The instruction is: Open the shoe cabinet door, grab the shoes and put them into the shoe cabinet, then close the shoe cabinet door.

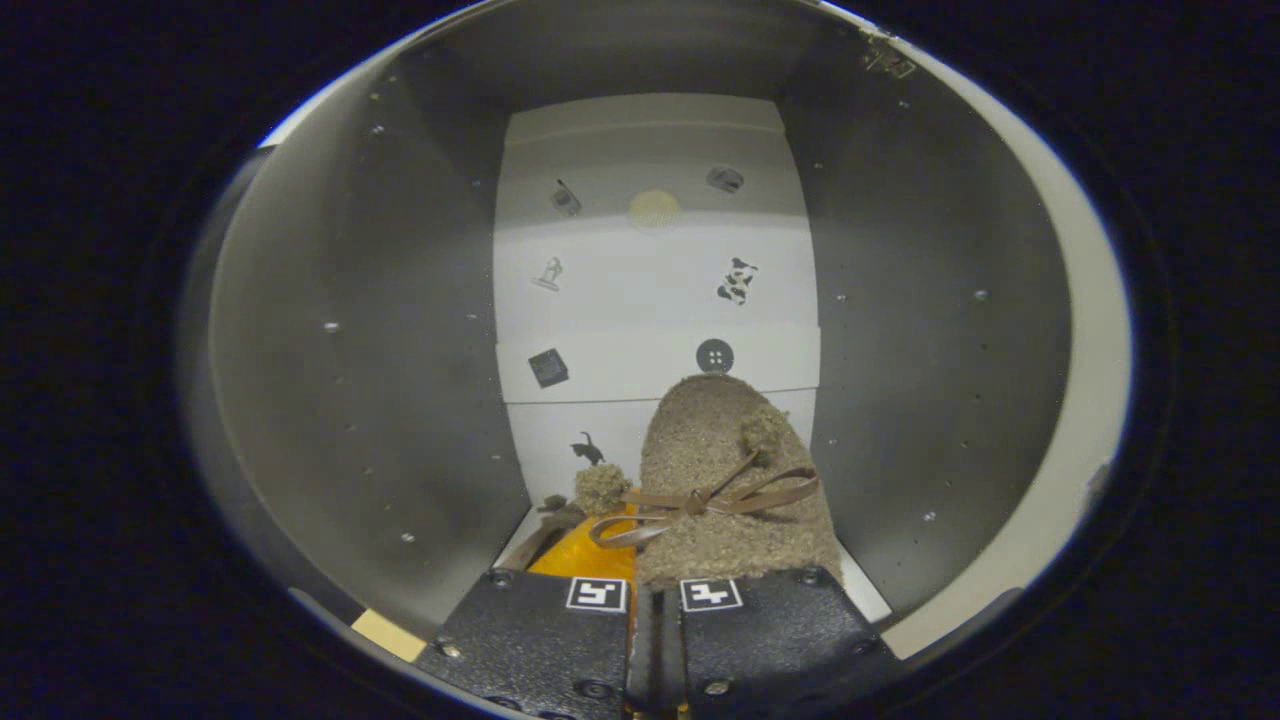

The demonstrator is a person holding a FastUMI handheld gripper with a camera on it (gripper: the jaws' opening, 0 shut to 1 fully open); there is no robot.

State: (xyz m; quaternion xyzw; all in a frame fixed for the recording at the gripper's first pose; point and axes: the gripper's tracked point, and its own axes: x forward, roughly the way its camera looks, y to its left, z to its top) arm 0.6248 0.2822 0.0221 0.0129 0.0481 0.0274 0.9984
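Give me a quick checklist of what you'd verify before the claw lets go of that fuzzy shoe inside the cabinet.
1. Claw closed on the slipper: ok, fingers nearly together at its heel.
2. Slipper inside the shoe cabinet: ok, grey walls on both sides.
3. Toe short of the white back panel: cannot tell.
4. Slipper resting on the cabinet floor: cannot tell.
5. Ribbon bow free of the fingers: ok, lies just ahead of them.
6. Orange object beside the slipper not in the way: cannot tell.

Black gripper fingers (screwed); square white markers.
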